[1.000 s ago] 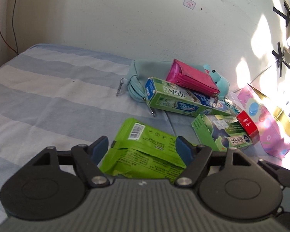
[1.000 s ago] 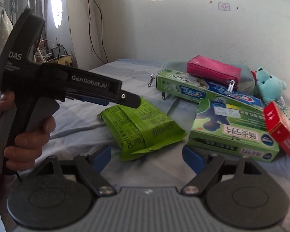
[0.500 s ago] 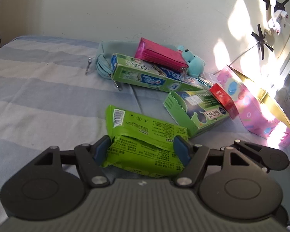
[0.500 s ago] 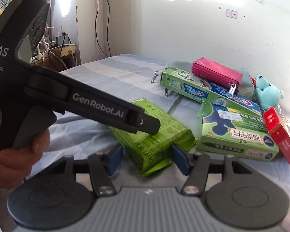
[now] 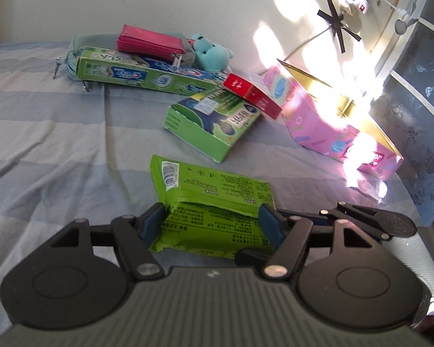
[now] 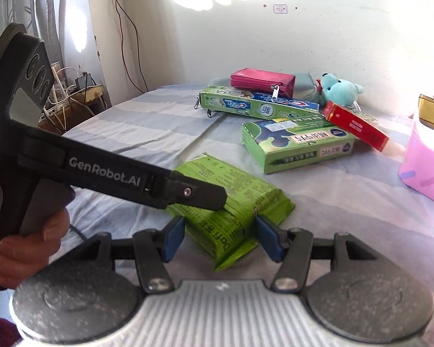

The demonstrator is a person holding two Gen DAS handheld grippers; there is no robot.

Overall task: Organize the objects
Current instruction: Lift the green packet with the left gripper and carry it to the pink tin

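Note:
A green snack packet [image 5: 214,193] lies on the striped bed sheet [image 5: 43,133]. My left gripper [image 5: 214,224] has its blue pads against both sides of the packet's near end. My right gripper [image 6: 221,238] stands around another corner of the same packet [image 6: 231,199], with its pads touching or nearly touching it. The left gripper's body [image 6: 101,170] crosses the right wrist view and hides part of the packet.
Behind lie a green box [image 5: 214,124], a red box [image 5: 253,95], a long toothpaste box [image 5: 141,76], a pink pouch [image 5: 150,42], a teal plush [image 5: 211,55] and a pink tissue box [image 5: 332,127]. A wall is close behind them.
Both grippers moved in on the green packet and their jaws narrowed around it. The left gripper swung to the right, bringing the pink tissue box more into view.

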